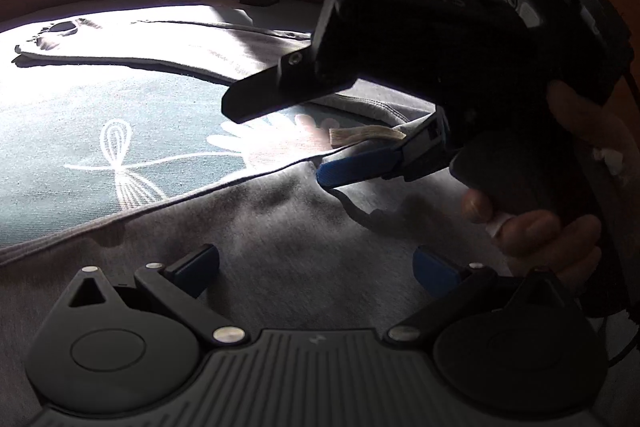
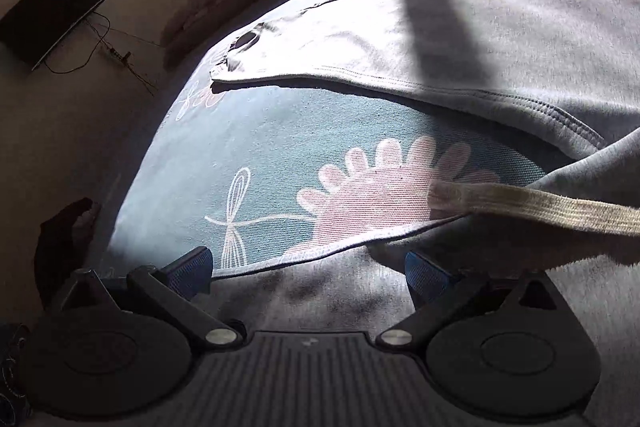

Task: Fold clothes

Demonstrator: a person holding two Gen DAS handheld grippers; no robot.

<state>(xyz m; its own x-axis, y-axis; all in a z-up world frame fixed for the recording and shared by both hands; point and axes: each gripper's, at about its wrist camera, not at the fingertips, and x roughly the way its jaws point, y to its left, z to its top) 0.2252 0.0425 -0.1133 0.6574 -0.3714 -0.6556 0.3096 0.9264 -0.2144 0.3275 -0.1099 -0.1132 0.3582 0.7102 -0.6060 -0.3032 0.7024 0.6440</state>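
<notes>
Sunlit bed, teal floral sheet (image 2: 256,131); grey hoodie (image 2: 460,39) spread over it. Left tool (image 1: 316,265) spread wide above the cloth. Right tool (image 2: 308,271) spread, empty, beside the drawstring (image 2: 532,205).

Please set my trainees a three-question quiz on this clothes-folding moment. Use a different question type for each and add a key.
1. True or false: the left gripper is shut on the grey hoodie.
2. In the right wrist view, which cream-coloured thing lies across the hoodie's edge? A) a drawstring B) a sock C) a belt
3. Short answer: in the right wrist view, what dark flat object hangs on the wall?

Key
1. False: its fingers stand wide apart above the fabric.
2. A, the drawstring.
3. A television.
</notes>
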